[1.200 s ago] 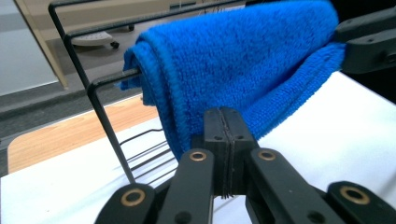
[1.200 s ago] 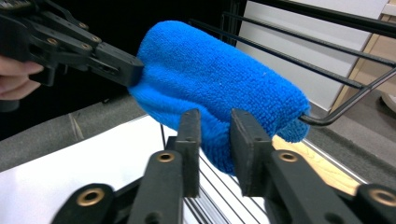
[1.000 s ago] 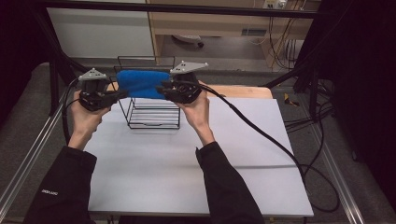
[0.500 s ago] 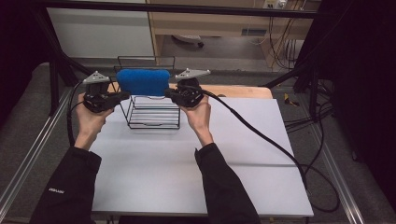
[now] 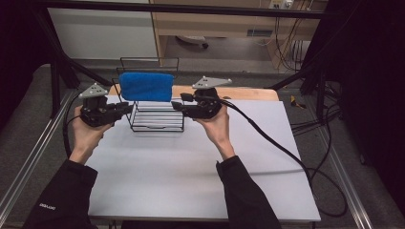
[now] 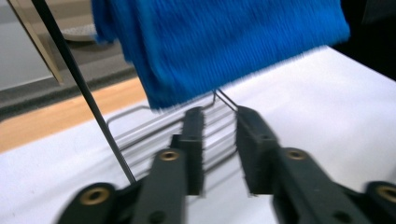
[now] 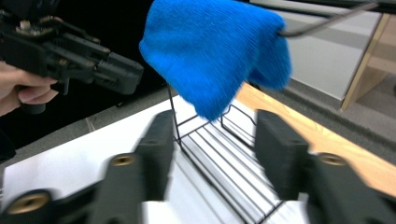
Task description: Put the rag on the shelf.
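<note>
The left tongs (image 5: 125, 109) have just been opening, their jaws now a narrow gap apart with nothing between them. The right tongs (image 5: 177, 104) have likewise just been opening, wider and empty. Both sit just beside the black wire rack (image 5: 157, 119), one at each end, apparently apart from it, though blur makes this uncertain. The blue cloth (image 5: 146, 86) hangs folded over the rack's top bar, above the white tabletop (image 5: 191, 176).
</note>
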Action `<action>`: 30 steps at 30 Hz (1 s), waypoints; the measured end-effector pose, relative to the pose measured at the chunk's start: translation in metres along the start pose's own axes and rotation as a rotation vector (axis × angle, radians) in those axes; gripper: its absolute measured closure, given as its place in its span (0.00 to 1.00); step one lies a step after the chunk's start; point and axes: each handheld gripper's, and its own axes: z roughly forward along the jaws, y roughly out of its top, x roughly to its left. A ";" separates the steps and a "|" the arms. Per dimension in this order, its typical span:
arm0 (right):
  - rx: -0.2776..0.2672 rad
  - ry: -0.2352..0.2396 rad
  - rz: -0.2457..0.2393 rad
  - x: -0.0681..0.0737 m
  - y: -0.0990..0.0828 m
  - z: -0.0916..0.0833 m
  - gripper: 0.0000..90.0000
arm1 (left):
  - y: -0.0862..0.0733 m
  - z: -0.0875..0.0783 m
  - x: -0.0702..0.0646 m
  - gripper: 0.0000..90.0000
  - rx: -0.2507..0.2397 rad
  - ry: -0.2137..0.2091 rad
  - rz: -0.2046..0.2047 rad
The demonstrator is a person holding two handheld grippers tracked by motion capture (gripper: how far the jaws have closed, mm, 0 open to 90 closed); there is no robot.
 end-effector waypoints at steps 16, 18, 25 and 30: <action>0.061 -0.045 0.127 -0.031 -0.068 -0.075 0.09 | -0.066 0.010 -0.020 0.20 0.052 -0.044 0.012; 0.067 -0.049 0.142 -0.034 -0.078 -0.084 0.07 | -0.075 0.013 -0.021 0.17 0.055 -0.048 0.012; 0.082 -0.063 0.190 -0.044 -0.119 -0.111 0.03 | -0.106 0.018 -0.024 0.14 0.079 -0.059 -0.006; 0.100 -0.082 0.202 -0.049 -0.152 -0.128 0.01 | -0.126 0.020 -0.025 0.14 0.094 -0.063 -0.008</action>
